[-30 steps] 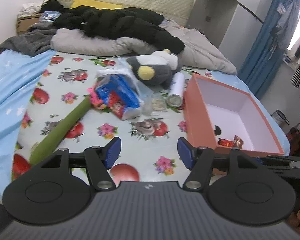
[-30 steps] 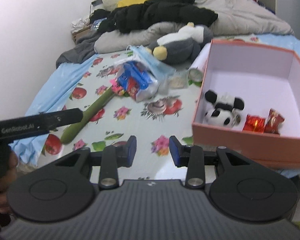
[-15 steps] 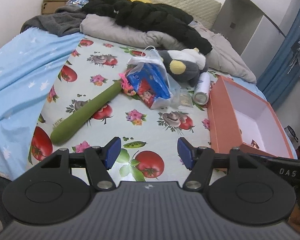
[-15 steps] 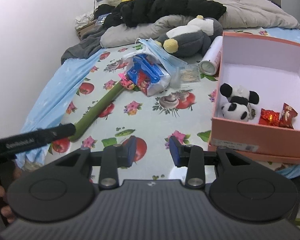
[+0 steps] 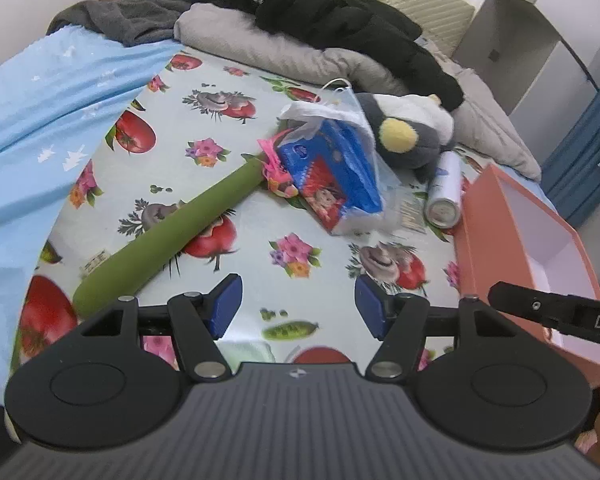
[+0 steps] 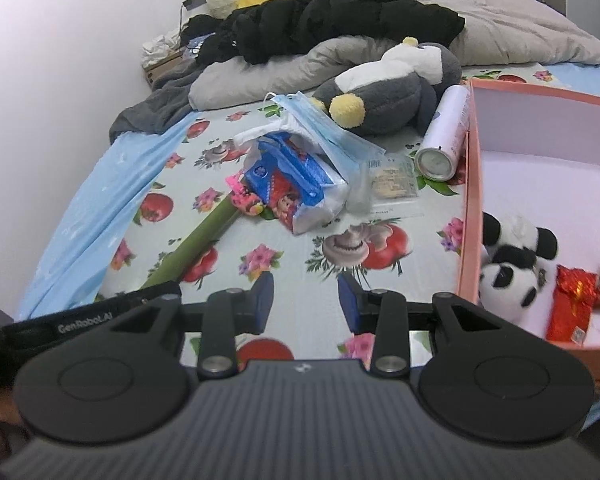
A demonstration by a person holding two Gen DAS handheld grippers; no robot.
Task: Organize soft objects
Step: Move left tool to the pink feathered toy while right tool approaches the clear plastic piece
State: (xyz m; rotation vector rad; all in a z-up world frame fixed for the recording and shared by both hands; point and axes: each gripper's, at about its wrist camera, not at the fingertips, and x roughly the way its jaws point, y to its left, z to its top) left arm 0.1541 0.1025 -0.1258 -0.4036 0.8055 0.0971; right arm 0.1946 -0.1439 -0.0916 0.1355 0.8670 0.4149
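Observation:
A grey and white penguin plush [image 5: 408,136] [image 6: 388,84] lies at the far side of the fruit-print sheet. A small panda plush [image 6: 512,264] lies inside the pink box [image 5: 488,240] [image 6: 470,184] on the right, beside red wrapped packets [image 6: 572,308]. A long green soft stick [image 5: 172,232] [image 6: 196,240] lies on the left. A blue tissue pack [image 5: 332,176] [image 6: 296,184] sits under a blue face mask [image 6: 320,128]. My left gripper [image 5: 298,306] is open and empty above the sheet. My right gripper [image 6: 305,302] is open and empty, left of the box.
A white spray can [image 5: 444,192] [image 6: 446,132] lies against the box's far corner. A clear sachet [image 6: 392,178] lies beside it. Black and grey clothes [image 5: 320,20] are piled near the headboard. A light blue blanket [image 5: 40,120] covers the bed's left side.
Both grippers have moved forward over the bed and the left view has swung left. The objects now look closer. Both stay open and empty.

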